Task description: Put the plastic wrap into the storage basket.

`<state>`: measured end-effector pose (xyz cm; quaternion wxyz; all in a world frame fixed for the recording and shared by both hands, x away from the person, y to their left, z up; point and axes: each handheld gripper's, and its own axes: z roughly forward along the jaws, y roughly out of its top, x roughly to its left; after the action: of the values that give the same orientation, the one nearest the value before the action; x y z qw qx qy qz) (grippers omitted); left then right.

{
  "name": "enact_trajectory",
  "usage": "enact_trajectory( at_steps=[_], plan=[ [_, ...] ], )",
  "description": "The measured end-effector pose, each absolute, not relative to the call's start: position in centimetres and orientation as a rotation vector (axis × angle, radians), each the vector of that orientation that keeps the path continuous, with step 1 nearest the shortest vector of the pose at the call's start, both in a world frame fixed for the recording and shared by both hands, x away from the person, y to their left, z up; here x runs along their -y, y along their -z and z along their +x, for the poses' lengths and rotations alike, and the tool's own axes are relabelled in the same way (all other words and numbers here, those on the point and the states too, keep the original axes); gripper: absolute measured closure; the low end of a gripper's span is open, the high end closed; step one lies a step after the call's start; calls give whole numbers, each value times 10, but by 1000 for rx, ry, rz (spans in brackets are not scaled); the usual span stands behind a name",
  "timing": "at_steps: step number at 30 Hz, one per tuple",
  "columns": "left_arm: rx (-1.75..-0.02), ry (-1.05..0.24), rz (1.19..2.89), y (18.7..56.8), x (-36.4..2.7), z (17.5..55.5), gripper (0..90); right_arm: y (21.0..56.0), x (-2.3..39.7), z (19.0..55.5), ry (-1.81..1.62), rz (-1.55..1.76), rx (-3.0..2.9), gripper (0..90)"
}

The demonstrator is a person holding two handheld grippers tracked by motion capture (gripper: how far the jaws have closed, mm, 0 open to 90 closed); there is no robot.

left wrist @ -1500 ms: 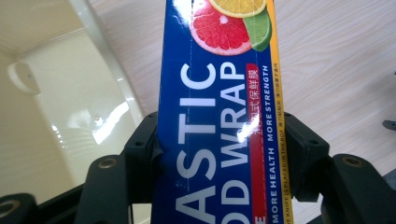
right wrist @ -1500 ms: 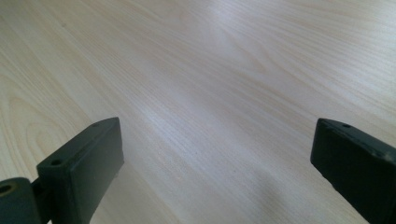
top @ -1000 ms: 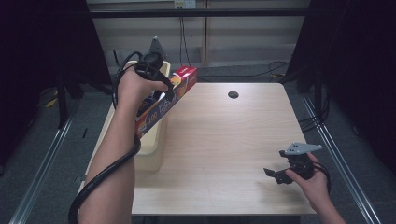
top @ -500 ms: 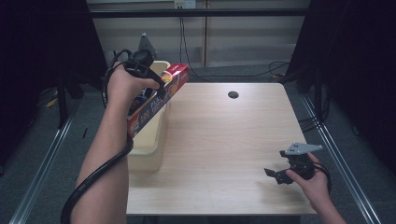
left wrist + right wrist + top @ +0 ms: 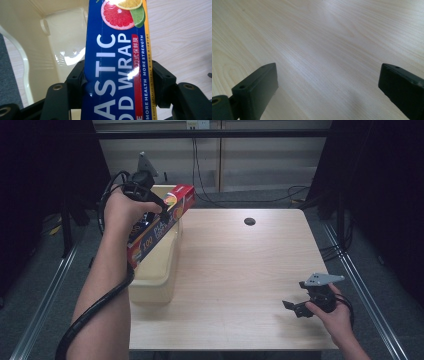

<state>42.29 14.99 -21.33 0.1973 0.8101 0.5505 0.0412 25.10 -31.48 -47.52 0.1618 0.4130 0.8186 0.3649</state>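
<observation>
High view: left gripper (image 5: 161, 211) clamped across a box (image 5: 159, 222) of plastic wrap, held in the air over the bin (image 5: 155, 280) at the desk's (image 5: 235, 270) left edge. Long axis slanted, running from the low near end, above the bin's near half, up to the red far end above the bin's far rim, tipped toward the desk side. Right gripper (image 5: 295, 307) well right of the bin, near the desk's front edge, low over the wood, gaping with nothing between the jaws. Judged risk: grip sits past the box's middle, toward the far end, so the long near half could swing down and twist in the jaws; low end could also catch the bin's wall on the way out.

Left gripper view: box (image 5: 117, 62) squeezed between both jaws, lettering running away from the camera, citrus picture at the far end. Bin (image 5: 65, 40) to the left and below, desk (image 5: 180, 32) to the right. Cardboard dented at the left jaw, so a harder squeeze would likely crush the side; glossy faces likely to slip under a light one.

Right gripper view: jaws wide apart over bare desk (image 5: 324, 45), holding nothing.
</observation>
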Motion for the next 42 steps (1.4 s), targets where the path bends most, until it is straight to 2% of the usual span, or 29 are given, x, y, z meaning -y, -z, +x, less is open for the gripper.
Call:
enact_trajectory(
  at_steps=[11, 23, 42],
  plan=[
    [-1548, -157, 2258, 202, -161, 420, 407, 475, 315, 250, -1044, 1178, -2336, 23],
    [-1662, -161, 2200, 208, -176, 415, 406, 475, 314, 249, -1048, 1181, -2339, 23],
    [-1691, -174, 2188, 215, -186, 406, 406, 474, 307, 257, -1061, 1150, -2353, 24]
  ],
)
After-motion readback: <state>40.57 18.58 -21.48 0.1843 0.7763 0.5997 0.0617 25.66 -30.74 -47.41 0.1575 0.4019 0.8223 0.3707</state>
